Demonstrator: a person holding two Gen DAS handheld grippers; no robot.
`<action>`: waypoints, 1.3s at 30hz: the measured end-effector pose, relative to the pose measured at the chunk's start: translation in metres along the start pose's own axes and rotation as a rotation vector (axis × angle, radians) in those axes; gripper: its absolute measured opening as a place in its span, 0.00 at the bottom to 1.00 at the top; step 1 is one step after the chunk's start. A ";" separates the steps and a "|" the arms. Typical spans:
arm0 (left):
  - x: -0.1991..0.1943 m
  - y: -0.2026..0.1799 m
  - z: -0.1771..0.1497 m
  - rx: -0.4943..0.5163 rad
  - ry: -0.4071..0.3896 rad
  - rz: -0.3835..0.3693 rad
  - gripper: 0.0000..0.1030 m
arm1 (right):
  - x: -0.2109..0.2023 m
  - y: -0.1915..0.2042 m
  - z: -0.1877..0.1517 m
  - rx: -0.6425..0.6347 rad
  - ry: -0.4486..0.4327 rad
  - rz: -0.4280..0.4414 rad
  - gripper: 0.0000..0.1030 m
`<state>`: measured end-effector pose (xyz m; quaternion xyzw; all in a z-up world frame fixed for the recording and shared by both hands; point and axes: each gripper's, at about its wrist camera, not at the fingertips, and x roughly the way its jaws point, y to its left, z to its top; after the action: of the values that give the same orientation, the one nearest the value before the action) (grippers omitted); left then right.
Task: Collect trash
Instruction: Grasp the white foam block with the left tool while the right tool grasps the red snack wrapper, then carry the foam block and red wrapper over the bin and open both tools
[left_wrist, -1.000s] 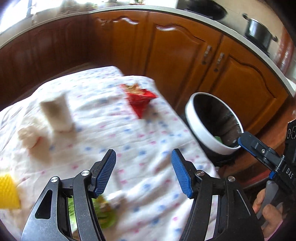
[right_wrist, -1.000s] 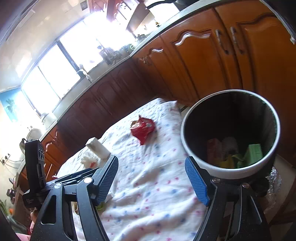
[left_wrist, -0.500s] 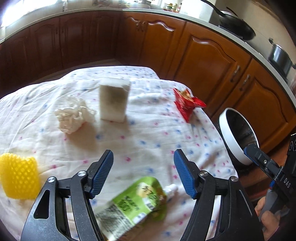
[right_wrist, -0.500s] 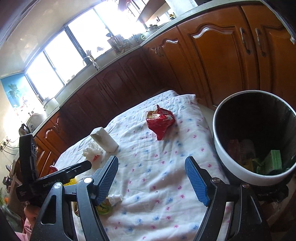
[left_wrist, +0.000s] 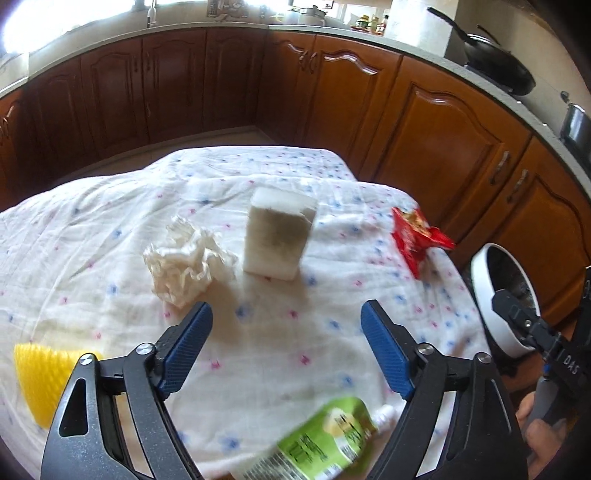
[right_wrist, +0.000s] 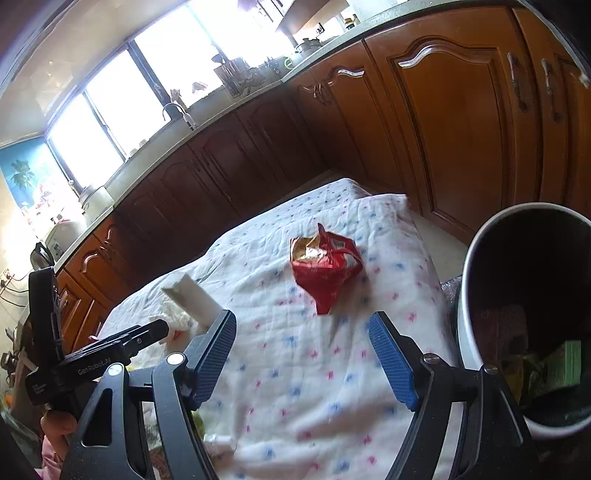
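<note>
While opening, empty, the left gripper (left_wrist: 286, 343) hovers — crumpled tissue (left_wrist: 186, 264) just beyond.

Left gripper (left_wrist: 286, 347) opening, empty; right gripper (right_wrist: 303, 360) wide, empty, both angled down

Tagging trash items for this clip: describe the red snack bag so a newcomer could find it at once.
Start at the table under the dotted white cloth, then go to its edge nearest the white-rimmed trash bin. There lies the red snack bag, torn open and crumpled, the only red item, apart from the white block and crumpled tissue.
</note>
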<state>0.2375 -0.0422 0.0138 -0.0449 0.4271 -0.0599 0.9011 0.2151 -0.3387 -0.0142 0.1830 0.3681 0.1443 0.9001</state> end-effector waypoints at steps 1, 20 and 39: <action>0.003 0.001 0.004 0.000 -0.002 0.011 0.83 | 0.004 -0.001 0.005 -0.001 0.000 -0.003 0.75; 0.056 -0.003 0.048 0.085 -0.004 0.109 0.58 | 0.065 -0.009 0.029 -0.060 0.078 -0.092 0.34; -0.023 -0.056 0.018 0.158 -0.070 -0.087 0.45 | -0.046 0.004 -0.016 -0.046 -0.031 -0.020 0.17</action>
<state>0.2330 -0.0932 0.0503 0.0057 0.3868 -0.1306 0.9129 0.1713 -0.3498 0.0050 0.1607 0.3526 0.1407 0.9111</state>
